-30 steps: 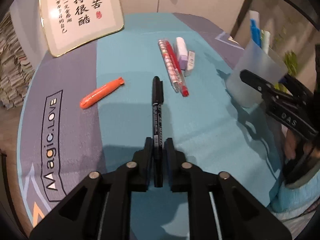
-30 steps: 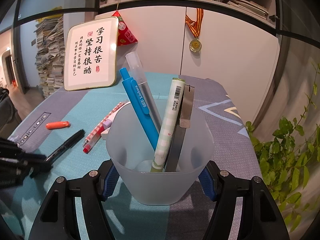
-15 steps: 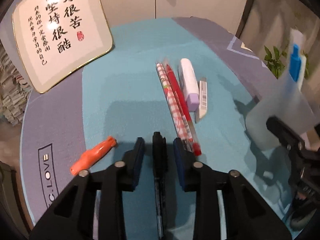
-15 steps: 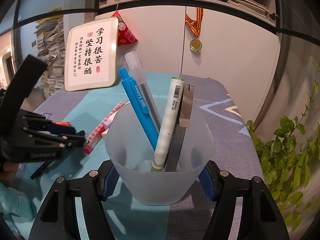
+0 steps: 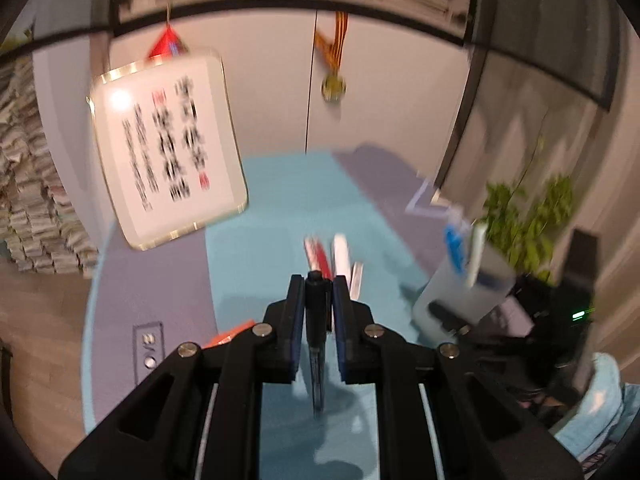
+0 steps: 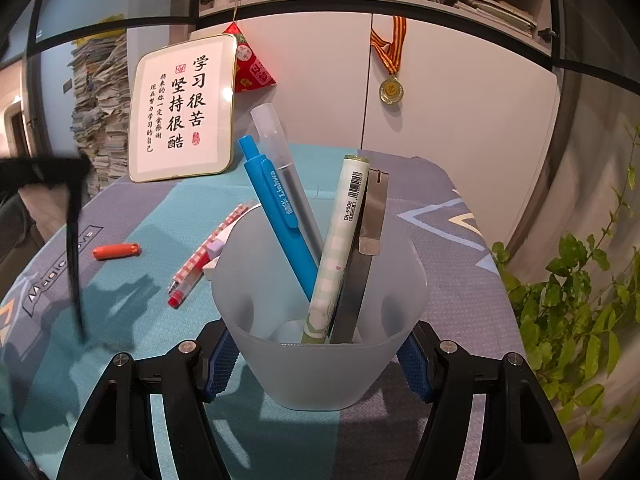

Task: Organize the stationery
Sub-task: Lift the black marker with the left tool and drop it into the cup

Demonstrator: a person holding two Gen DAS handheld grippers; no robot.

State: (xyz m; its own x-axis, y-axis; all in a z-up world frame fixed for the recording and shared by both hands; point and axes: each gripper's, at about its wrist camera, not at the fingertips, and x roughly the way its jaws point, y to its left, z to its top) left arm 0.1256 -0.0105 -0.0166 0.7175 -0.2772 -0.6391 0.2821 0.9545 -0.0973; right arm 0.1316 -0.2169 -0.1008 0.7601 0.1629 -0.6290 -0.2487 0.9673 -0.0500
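Note:
My left gripper (image 5: 317,288) is shut on a black marker (image 5: 316,320) near its cap end; the marker hangs downward above the mat, and shows as a dark vertical stick in the right wrist view (image 6: 74,256). My right gripper (image 6: 320,356) is shut on a frosted plastic pen cup (image 6: 320,344), also in the left wrist view (image 5: 464,292). The cup holds a blue pen (image 6: 280,216), a grey pen (image 6: 280,148), a green checked pen (image 6: 340,240) and a dark clip pen (image 6: 364,256).
On the teal and purple mat (image 6: 440,280) lie an orange cap-shaped piece (image 6: 116,251), a red-checked pen (image 6: 208,252) over a red pen, and a white-purple eraser (image 6: 216,248). A framed calligraphy sign (image 6: 184,108) leans at the back. A plant (image 6: 580,312) is on the right.
My left gripper has lifted the black marker off the mat and tilted up, so the marker now hangs below the fingers. The right gripper and cup have stayed still.

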